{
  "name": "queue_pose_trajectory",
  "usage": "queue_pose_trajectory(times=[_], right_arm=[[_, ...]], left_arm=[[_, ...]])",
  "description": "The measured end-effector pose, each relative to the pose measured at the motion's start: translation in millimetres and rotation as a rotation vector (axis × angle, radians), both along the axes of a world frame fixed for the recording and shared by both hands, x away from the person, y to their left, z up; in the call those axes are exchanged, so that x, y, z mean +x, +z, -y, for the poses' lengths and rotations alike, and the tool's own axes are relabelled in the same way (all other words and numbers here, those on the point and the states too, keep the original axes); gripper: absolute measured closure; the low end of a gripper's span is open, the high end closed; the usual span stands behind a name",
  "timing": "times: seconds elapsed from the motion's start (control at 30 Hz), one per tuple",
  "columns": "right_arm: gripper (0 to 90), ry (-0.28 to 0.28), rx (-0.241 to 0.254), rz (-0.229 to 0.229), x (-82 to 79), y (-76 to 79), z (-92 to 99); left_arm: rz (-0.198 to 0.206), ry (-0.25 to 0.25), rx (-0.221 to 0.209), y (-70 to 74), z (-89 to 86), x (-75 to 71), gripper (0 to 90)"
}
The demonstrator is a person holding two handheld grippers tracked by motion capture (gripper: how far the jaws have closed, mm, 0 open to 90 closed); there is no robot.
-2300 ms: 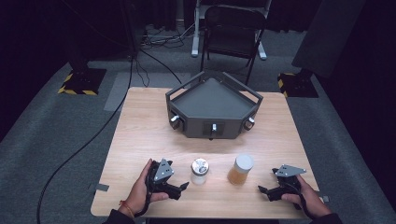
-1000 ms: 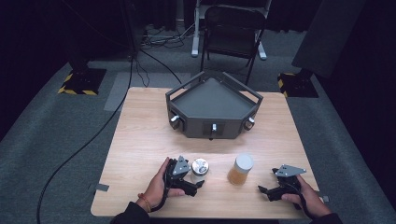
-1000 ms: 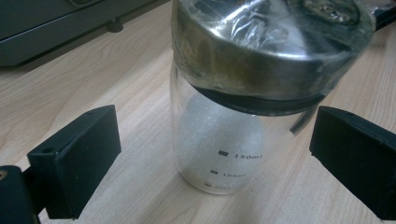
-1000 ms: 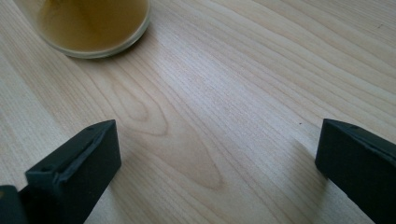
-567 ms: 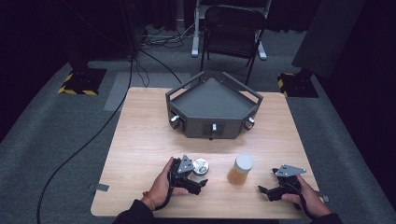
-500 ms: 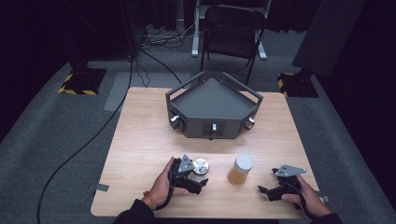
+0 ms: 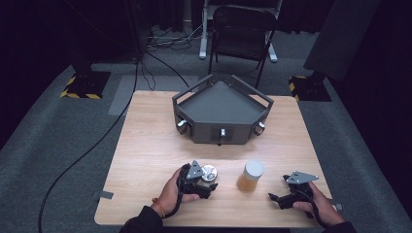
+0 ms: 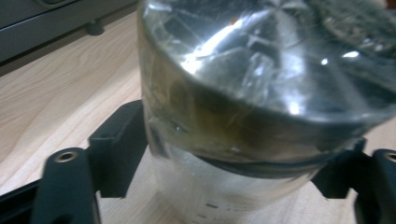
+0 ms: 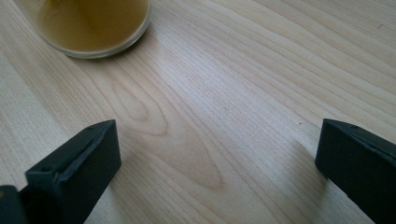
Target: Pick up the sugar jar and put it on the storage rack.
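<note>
While the left gripper (image 7: 206, 182) grasps the silver-lidded jar (image 8: 261, 93), the right gripper (image 7: 284, 196), released, rests at the amber jar's (image 7: 250, 175) 4 o'clock.

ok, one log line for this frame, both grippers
left gripper: jaws around silver-lidded jar | right gripper: open, on table | amber jar: untouched

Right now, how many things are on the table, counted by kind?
Jars: 2, a silver-lidded jar between the left gripper jaws, and a white-lidded jar of amber stuff
Grey angular trays: 1
Total: 3
</note>
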State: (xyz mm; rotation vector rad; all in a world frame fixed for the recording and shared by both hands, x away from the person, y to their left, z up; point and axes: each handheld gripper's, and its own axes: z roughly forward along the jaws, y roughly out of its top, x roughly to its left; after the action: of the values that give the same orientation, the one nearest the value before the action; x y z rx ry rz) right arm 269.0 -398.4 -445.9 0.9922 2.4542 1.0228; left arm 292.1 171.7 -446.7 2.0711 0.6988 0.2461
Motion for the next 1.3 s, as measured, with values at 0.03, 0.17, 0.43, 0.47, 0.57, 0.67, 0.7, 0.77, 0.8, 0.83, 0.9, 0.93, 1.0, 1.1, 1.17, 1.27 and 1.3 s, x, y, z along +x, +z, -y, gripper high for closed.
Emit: queue_pose_trajectory(times=[0.03, 0.17, 0.43, 0.47, 0.57, 0.67, 0.7, 0.77, 0.8, 0.83, 0.9, 0.93, 1.0, 1.1, 1.17, 1.27, 1.3], right_arm=[[0.0, 0.0, 0.0, 0.0, 0.0, 0.0, 0.0], [0.0, 0.0, 0.0, 0.0, 0.0, 0.0, 0.0], [0.0, 0.0, 0.0, 0.0, 0.0, 0.0, 0.0], [0.0, 0.0, 0.0, 0.0, 0.0, 0.0, 0.0], [0.0, 0.0, 0.0, 0.0, 0.0, 0.0, 0.0], [0.0, 0.0, 0.0, 0.0, 0.0, 0.0, 0.0], [0.0, 0.0, 0.0, 0.0, 0.0, 0.0, 0.0], [0.0, 0.0, 0.0, 0.0, 0.0, 0.0, 0.0], [0.0, 0.0, 0.0, 0.0, 0.0, 0.0, 0.0], [0.0, 0.0, 0.0, 0.0, 0.0, 0.0, 0.0], [0.0, 0.0, 0.0, 0.0, 0.0, 0.0, 0.0], [0.0, 0.0, 0.0, 0.0, 0.0, 0.0, 0.0], [0.0, 0.0, 0.0, 0.0, 0.0, 0.0, 0.0], [0.0, 0.0, 0.0, 0.0, 0.0, 0.0, 0.0], [0.0, 0.0, 0.0, 0.0, 0.0, 0.0, 0.0], [0.0, 0.0, 0.0, 0.0, 0.0, 0.0, 0.0], [0.0, 0.0, 0.0, 0.0, 0.0, 0.0, 0.0]], left_arm=[[0.015, -0.005, 0.006, 0.1, 0.1, -1.0, 27.6], [0.028, -0.006, -0.005, -2.8, -1.4, -1.2, 28.6], [0.049, 0.024, 0.008, -2.4, 1.1, -4.4, 29.4], [0.054, 0.027, 0.013, -1.8, 1.6, -4.7, 29.4], [0.056, 0.036, 0.015, -1.2, 1.3, -4.6, 29.5], [0.061, 0.041, 0.009, 0.6, -0.5, -4.5, 29.6], [0.066, 0.045, 0.006, 1.3, -1.1, -4.8, 29.6], [0.069, 0.051, -0.004, 3.4, -3.0, -4.0, 29.6], [0.07, 0.054, -0.008, 4.5, -3.7, -3.6, 29.6], [0.07, 0.057, -0.013, 5.4, -4.3, -3.2, 29.6], [0.071, 0.058, -0.018, 7.7, -5.2, -2.3, 29.6], [0.071, 0.056, -0.02, 9.1, -5.8, -1.5, 29.7], [0.074, 0.057, -0.03, 11.4, -7.3, -0.8, 29.7], [0.09, 0.059, -0.036, 14.5, -8.6, -1.1, 29.8], [0.1, 0.062, -0.039, 16.7, -9.1, -1.0, 29.8], [0.107, 0.064, -0.046, 20.2, -9.7, -0.2, 29.8], [0.106, 0.063, -0.049, 22.4, -9.6, 1.0, 29.9]])
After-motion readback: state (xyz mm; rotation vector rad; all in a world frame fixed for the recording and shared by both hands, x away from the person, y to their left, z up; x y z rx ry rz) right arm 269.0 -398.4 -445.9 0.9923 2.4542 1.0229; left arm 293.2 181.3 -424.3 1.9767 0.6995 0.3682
